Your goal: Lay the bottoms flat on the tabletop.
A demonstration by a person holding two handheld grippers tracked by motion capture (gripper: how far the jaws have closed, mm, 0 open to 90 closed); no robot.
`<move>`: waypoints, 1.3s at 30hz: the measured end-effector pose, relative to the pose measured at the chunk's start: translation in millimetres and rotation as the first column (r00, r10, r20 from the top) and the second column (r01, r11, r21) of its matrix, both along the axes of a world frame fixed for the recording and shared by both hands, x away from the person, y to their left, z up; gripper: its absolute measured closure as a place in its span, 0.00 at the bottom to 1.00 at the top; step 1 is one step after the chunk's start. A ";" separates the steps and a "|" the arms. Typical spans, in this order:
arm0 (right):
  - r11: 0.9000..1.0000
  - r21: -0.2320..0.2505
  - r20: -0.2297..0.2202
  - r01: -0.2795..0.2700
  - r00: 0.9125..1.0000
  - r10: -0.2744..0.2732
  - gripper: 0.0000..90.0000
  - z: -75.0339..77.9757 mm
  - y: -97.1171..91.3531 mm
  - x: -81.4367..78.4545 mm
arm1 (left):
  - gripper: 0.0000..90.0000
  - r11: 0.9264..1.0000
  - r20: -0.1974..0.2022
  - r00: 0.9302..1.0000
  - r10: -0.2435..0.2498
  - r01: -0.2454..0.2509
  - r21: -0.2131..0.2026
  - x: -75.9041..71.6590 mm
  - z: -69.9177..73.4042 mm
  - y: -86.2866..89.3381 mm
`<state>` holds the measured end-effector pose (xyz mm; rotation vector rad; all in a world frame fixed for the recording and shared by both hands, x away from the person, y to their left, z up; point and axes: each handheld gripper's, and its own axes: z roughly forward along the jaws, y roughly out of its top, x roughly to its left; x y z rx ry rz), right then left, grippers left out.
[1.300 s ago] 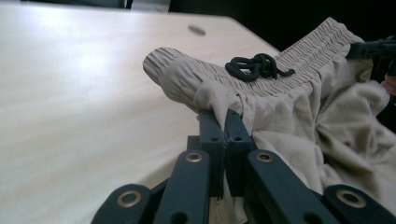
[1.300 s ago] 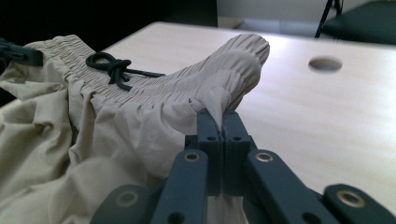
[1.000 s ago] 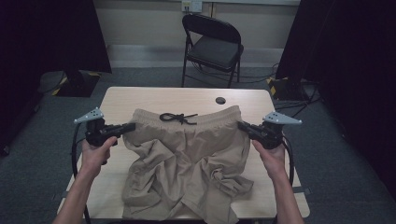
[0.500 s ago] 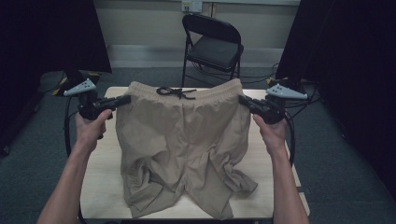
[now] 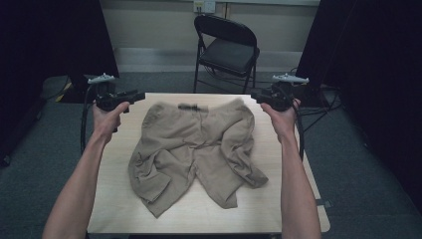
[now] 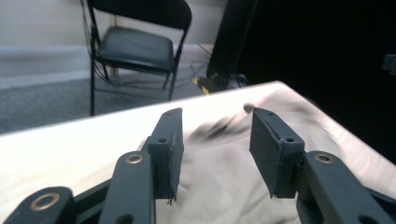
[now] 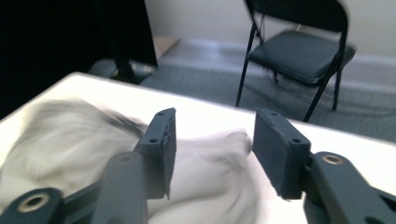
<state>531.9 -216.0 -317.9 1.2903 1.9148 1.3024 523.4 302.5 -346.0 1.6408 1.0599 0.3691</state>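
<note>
On the table (image 5: 209,211), khaki shorts (image 5: 196,149) lie loose; my left gripper (image 5: 135,95) and right gripper (image 5: 256,93) just opened, fingers empty

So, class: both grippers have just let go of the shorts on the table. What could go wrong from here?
The shorts lie rumpled, one leg folded over, so a regrip may pinch several layers. The left gripper and right gripper, jaws just opened and empty, hang beside the waistband, which may have landed crooked.
</note>
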 end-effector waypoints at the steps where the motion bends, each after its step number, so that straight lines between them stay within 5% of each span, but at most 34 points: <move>1: 1.000 -0.004 -0.014 -0.010 1.000 0.010 0.54 -6.0 -0.1 -0.6 | 0.61 1.000 -0.009 1.000 0.000 0.000 -0.003 -1.2 -6.8 -0.4; 9: 0.995 -0.021 -0.026 -0.100 0.995 0.100 0.47 -31.4 16.4 -29.6 | 0.65 0.997 -0.045 0.996 -0.072 0.072 0.018 -22.8 -29.3 -6.1; 16: 0.983 -0.031 -0.034 -0.181 0.983 0.180 0.43 -51.4 27.6 -69.0 | 0.68 0.992 -0.029 0.993 -0.113 0.114 0.050 -59.6 -38.5 -12.8; 20: 0.975 -0.033 -0.047 -0.221 0.974 0.220 0.45 -61.3 31.6 -88.9 | 0.70 0.990 -0.031 0.990 -0.139 0.140 0.031 -80.3 -49.3 -14.7; 22: 0.963 -0.003 -0.053 -0.271 0.961 0.270 0.48 -73.6 35.8 -107.4 | 0.68 0.987 -0.048 0.986 -0.158 0.160 0.035 -91.0 -56.4 -17.0; 26: 0.956 -0.017 -0.084 -0.293 0.953 0.290 0.48 -88.3 40.6 -120.9 | 0.64 0.976 -0.074 0.977 -0.201 0.206 0.068 -116.0 -71.1 -22.4; 28: 0.947 -0.023 -0.120 -0.319 0.942 0.315 0.48 -103.9 45.7 -132.5 | 0.62 0.972 -0.094 0.970 -0.225 0.230 0.054 -131.4 -81.9 -22.7; 31: 0.943 -0.022 -0.131 -0.333 0.936 0.327 0.48 -112.5 49.0 -139.3 | 0.61 0.969 -0.107 0.966 -0.236 0.242 0.046 -142.0 -91.5 -23.9; 34: 0.928 -0.032 -0.174 -0.371 0.916 0.360 0.48 -129.6 58.8 -150.6 | 0.59 0.968 -0.131 0.963 -0.237 0.246 0.058 -150.6 -104.1 -26.0; 37: 0.923 -0.040 -0.198 -0.383 0.908 0.368 0.47 -138.0 62.7 -153.9 | 0.59 0.964 -0.164 0.960 -0.226 0.244 0.104 -153.7 -113.6 -29.1; 39: 0.920 -0.044 -0.217 -0.391 0.902 0.373 0.44 -145.8 66.3 -154.9 | 0.57 0.966 -0.177 0.959 -0.219 0.238 0.096 -155.6 -118.0 -29.0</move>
